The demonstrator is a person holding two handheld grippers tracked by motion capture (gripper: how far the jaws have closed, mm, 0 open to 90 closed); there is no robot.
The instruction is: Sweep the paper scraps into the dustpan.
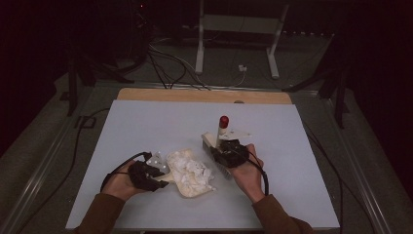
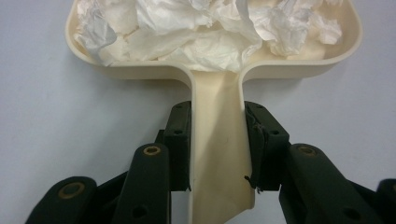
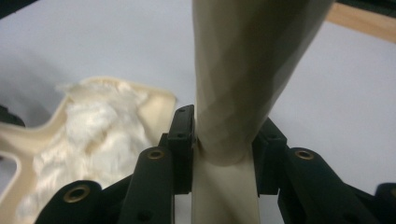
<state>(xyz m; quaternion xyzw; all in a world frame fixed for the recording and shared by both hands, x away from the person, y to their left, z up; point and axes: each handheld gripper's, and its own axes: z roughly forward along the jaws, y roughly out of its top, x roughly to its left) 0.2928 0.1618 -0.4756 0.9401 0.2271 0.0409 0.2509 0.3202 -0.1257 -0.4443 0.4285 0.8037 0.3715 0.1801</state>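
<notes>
Your left gripper [image 2: 217, 140] has its jaws clamped on the handle of the dustpan [image 2: 219, 70], which lies on the counter [image 1: 146, 126] full of crumpled paper [image 2: 205, 28]. Your right gripper [image 3: 224, 140] grips the brush [image 3: 238, 70] handle, just beside the pan.

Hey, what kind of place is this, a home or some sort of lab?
Most likely a lab or recording studio, not a home. A pale work table stands in a dark room, loose cables trail over the floor, and a white metal stand sits behind the table.
</notes>
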